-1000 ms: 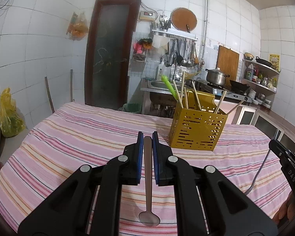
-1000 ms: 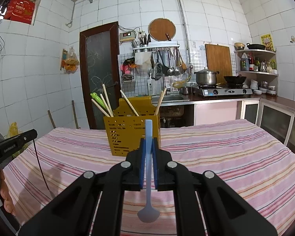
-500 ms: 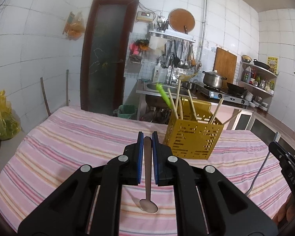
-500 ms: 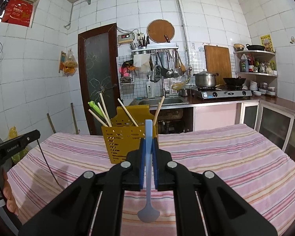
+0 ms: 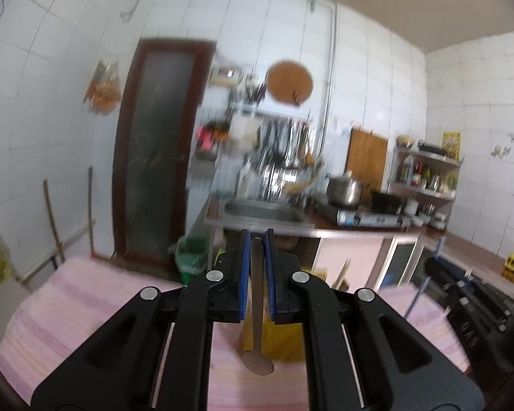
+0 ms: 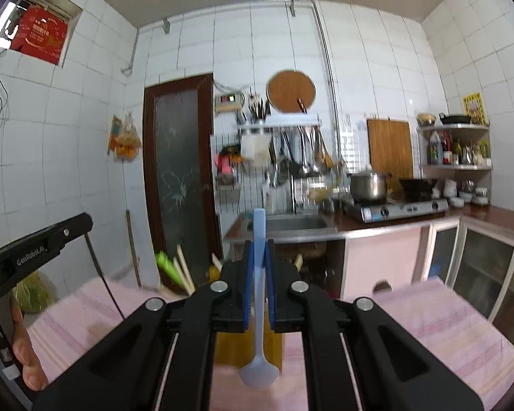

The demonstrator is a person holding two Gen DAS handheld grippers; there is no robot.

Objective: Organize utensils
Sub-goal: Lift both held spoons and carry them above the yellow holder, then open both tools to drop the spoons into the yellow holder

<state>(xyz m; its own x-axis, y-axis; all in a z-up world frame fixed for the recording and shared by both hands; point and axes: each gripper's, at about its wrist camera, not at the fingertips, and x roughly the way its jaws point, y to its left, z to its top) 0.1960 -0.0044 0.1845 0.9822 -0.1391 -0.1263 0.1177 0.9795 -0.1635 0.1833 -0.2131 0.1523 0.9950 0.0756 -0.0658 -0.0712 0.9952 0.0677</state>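
Step in hand, as judged: carry phase, both spoons lifted clear of the striped pink tablecloth (image 6: pixel 428 325) and held over the holder for drop-in. The left gripper (image 5: pixel 257 239) was clamped on a metal spoon (image 5: pixel 257 308), handle pinched between the blue pads, bowl hanging down toward the camera. The right gripper (image 6: pixel 257 250) was likewise closed tight on a pale blue plastic spoon (image 6: pixel 258 308), bowl down, handle tip poking up past the jaws. The yellow perforated utensil holder (image 6: pixel 233 346) was seen just behind and below both spoons, mostly hidden by the gripper bodies. Its contents: several wooden chopsticks (image 6: pixel 183 270) and a green-handled utensil (image 6: pixel 166 265), all leaning upright; how it was divided inside could not be told. Next move likely calls for each spoon to be lined up over a free slot, lowered, then released; clearance from the leaning chopsticks would need watching. The left-wrist view was motion-blurred, so fine detail there was uncertain.
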